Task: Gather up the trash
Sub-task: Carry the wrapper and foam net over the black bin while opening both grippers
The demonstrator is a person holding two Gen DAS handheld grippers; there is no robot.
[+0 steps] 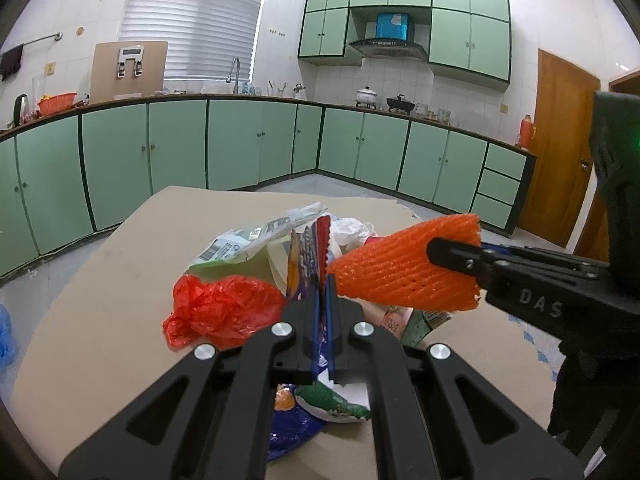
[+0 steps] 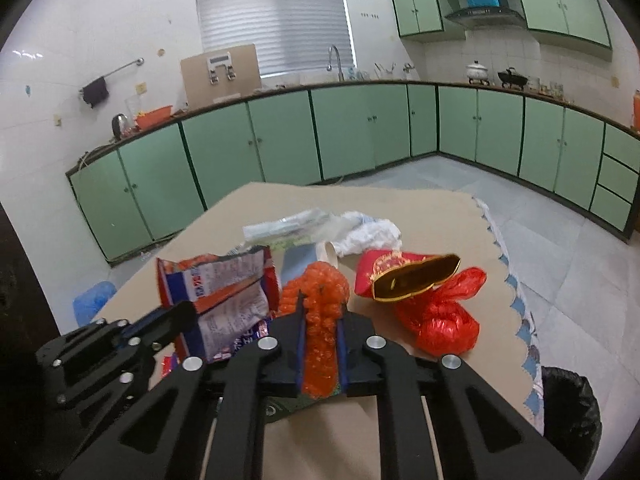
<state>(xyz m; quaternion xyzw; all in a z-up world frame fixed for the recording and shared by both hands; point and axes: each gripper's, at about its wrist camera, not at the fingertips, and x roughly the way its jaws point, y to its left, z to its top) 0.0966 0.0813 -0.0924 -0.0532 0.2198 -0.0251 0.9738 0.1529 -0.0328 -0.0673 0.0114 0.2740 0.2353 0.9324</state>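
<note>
Two grippers, both clamped on trash over cardboard-covered table [image 1: 100, 280].

Left wrist view: left gripper [image 1: 322, 312] – jaws closed on snack wrapper [image 1: 310, 264], standing upright betw. pads. Red plastic bag [image 1: 224, 308] just left of jaws; orange foam net [image 1: 404, 268] to right, pinched by right gripper.

Right wrist view: right gripper [image 2: 320, 340] – jaws squeezing foam net [image 2: 316, 304]; wrapper [image 2: 224, 292] left of jaws, red bag [image 2: 440, 316] right, black bin [image 2: 572, 412] far right.

Home kitchen: green cabinets [image 1: 236, 144], sink tap [image 1: 234, 70], probably range hood [image 1: 387, 46].
</note>
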